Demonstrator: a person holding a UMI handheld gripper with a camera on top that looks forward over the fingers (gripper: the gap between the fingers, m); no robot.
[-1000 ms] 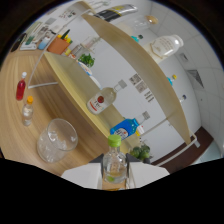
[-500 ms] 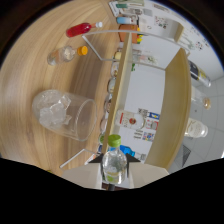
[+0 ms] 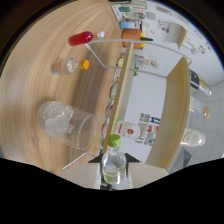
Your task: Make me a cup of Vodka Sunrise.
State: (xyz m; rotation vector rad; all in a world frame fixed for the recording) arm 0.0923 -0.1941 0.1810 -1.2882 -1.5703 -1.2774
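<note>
Gripper [image 3: 114, 172] closed on a small clear bottle [image 3: 113, 162] with a green cap, both fingers pressing its sides. Just ahead lies a clear glass [image 3: 67, 122] holding ice on the wooden desk [image 3: 40, 65]; beyond it, a red-filled bottle [image 3: 81, 38] and an orange-capped bottle [image 3: 67, 65].

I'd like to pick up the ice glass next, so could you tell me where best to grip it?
Grip the glass of ice across its straight side wall, midway up, approaching level from its open side. The gripper is shut on the green-capped bottle, so free that first.
</note>
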